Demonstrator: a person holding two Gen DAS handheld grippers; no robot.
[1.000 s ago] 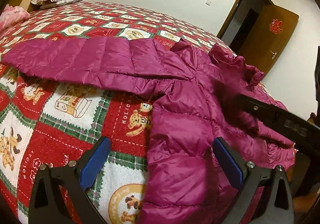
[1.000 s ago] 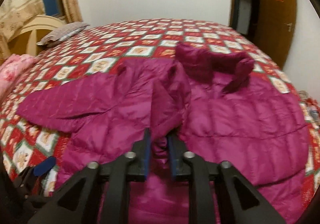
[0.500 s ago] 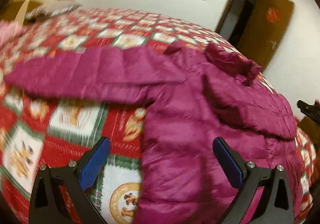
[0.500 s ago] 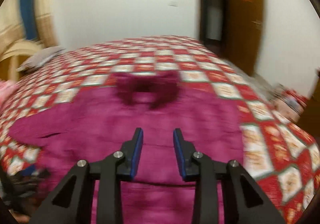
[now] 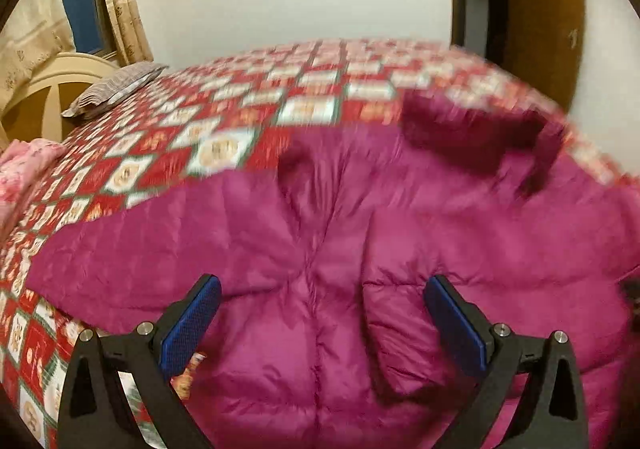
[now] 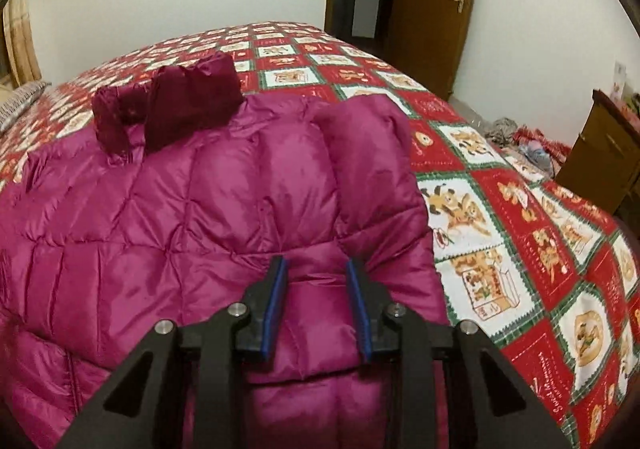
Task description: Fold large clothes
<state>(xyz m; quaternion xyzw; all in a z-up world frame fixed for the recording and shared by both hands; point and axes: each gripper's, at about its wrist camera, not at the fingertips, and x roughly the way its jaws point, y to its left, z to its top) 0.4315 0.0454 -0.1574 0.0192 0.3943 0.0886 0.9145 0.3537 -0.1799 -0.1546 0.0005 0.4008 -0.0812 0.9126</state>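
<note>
A magenta quilted down jacket [image 5: 320,233] lies spread on the bed, its darker collar [image 5: 472,133] at the far side. One sleeve [image 5: 140,249] stretches out to the left. My left gripper [image 5: 320,313] hangs wide open over the jacket's body, with nothing between its blue pads [image 5: 192,321]. In the right wrist view the jacket [image 6: 180,217] fills the left half, and the other sleeve [image 6: 368,169] is folded down over the body. My right gripper [image 6: 316,269] stands partly open with that sleeve's lower end between its fingers. The pads do not visibly pinch it.
A red, white and green patterned bedspread [image 6: 520,209] covers the bed. A striped pillow [image 5: 116,89] and pink cloth [image 5: 24,169] lie at the far left by the headboard [image 5: 52,85]. A brown door [image 6: 436,9] stands open behind, and a wooden cabinet [image 6: 604,153] is at right.
The right gripper let go of the fabric it pinched a second ago, widened, and moved right onto the folded sleeve. The left gripper swung right, from the jacket's left edge to over its body, staying open.
</note>
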